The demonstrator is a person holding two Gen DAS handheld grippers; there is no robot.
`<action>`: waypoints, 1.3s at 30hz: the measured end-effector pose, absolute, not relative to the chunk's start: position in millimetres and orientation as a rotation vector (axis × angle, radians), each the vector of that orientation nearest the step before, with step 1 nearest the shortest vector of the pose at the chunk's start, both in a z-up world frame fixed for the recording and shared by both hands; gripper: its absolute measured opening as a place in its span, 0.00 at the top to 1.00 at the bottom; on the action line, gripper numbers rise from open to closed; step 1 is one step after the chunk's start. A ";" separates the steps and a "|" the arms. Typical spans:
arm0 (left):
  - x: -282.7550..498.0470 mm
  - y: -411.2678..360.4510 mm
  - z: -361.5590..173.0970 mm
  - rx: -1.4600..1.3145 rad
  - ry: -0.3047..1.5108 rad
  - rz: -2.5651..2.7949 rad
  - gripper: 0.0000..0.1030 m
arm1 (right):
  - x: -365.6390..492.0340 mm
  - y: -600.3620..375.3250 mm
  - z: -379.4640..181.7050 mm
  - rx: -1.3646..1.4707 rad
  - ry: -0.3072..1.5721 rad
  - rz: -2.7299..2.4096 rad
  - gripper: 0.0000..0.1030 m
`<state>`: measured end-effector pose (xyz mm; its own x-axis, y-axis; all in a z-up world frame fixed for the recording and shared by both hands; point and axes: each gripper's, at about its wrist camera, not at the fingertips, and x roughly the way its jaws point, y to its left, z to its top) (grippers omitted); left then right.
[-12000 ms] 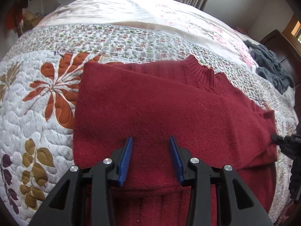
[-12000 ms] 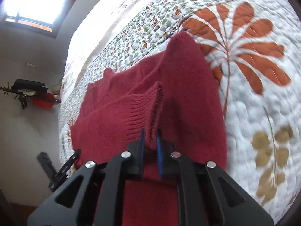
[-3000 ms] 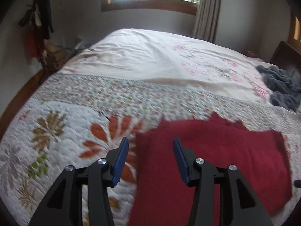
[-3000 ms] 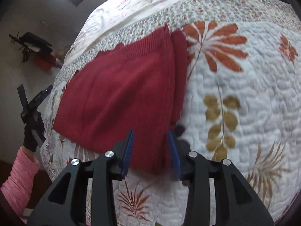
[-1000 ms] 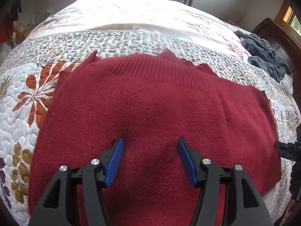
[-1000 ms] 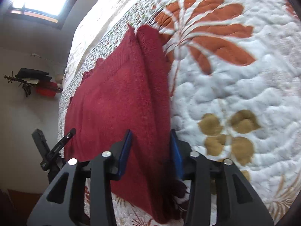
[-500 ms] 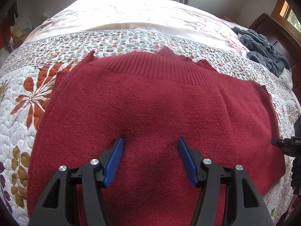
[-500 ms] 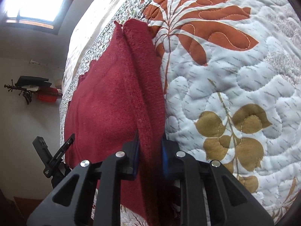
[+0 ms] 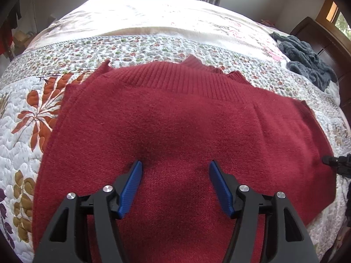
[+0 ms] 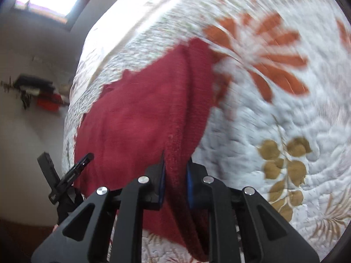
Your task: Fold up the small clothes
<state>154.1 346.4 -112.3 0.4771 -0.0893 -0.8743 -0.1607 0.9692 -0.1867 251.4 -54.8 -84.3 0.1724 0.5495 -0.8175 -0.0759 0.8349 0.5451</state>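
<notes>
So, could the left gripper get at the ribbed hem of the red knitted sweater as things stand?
Probably yes: the left gripper hangs open over the red knitted sweater, and nothing lies between its fingers and the ribbed hem farther ahead.

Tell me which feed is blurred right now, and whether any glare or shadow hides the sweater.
Right wrist view: motion blur smears the quilt and the red sweater, though the right gripper stays sharp. Left wrist view: sharp; the far bedspread is blown out, and the left gripper casts a soft shadow that hides nothing on the sweater.
</notes>
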 end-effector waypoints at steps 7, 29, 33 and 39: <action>145.7 356.6 -85.0 -0.309 1.015 0.004 0.38 | 251.3 25.9 -40.0 0.219 1.301 0.543 0.87; 153.1 360.7 -85.6 -0.599 1.019 -0.159 0.38 | 247.6 104.8 -82.2 0.332 1.411 0.726 0.57; 162.2 339.6 -88.7 -0.663 1.033 -0.239 0.38 | 245.4 73.5 -54.9 0.381 1.324 0.727 0.57; 177.6 308.8 -98.8 -0.701 1.067 -0.307 0.36 | 243.9 28.4 -54.6 0.301 1.288 0.575 0.58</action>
<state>177.6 308.8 -98.8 0.4673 -0.5490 -0.6929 -0.0976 0.7470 -0.6577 243.9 28.4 -54.6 0.1661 0.5577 -0.8132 -0.2328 0.8236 0.5173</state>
